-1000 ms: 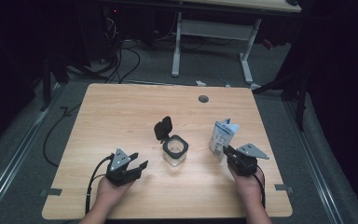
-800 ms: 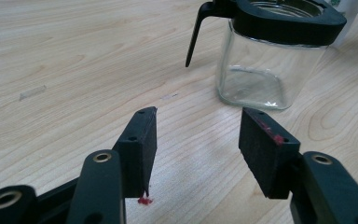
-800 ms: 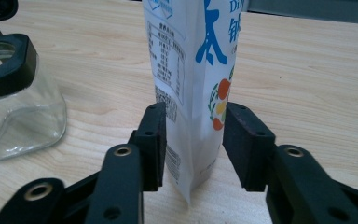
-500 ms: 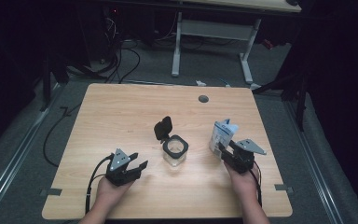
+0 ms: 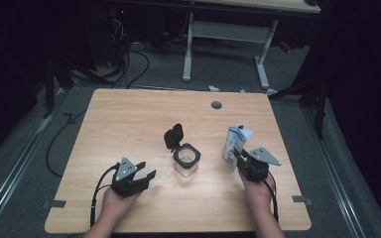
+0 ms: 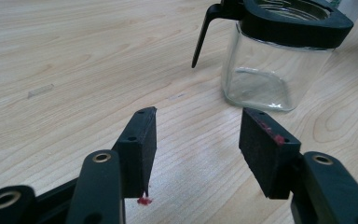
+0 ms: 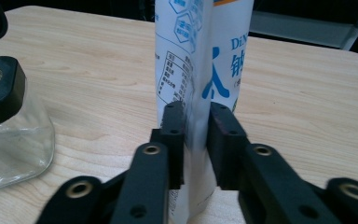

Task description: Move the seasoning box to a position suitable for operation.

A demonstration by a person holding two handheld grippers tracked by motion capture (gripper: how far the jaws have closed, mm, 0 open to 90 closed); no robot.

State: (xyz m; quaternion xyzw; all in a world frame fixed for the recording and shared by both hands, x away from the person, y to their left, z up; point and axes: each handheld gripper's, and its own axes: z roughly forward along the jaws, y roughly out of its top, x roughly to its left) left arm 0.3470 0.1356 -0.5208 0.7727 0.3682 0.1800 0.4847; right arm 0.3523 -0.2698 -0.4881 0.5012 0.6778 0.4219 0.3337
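Left gripper (image 5: 138,177) rests near the worktop's (image 5: 129,114) front-left corner, fingers (image 6: 142,144) spread, nothing between them. Mid-worktop: clear glass jar (image 5: 185,161) with black collar, flip lid (image 5: 173,136) standing open. Toward the right edge, white-and-blue pouch (image 5: 235,143) stands upright. Right gripper (image 5: 239,159) has just been closing its fingers (image 7: 175,140); they now pinch the pouch's lower edge, where a second ago they sat just short of it. Likely next: lift and tip into the jar.
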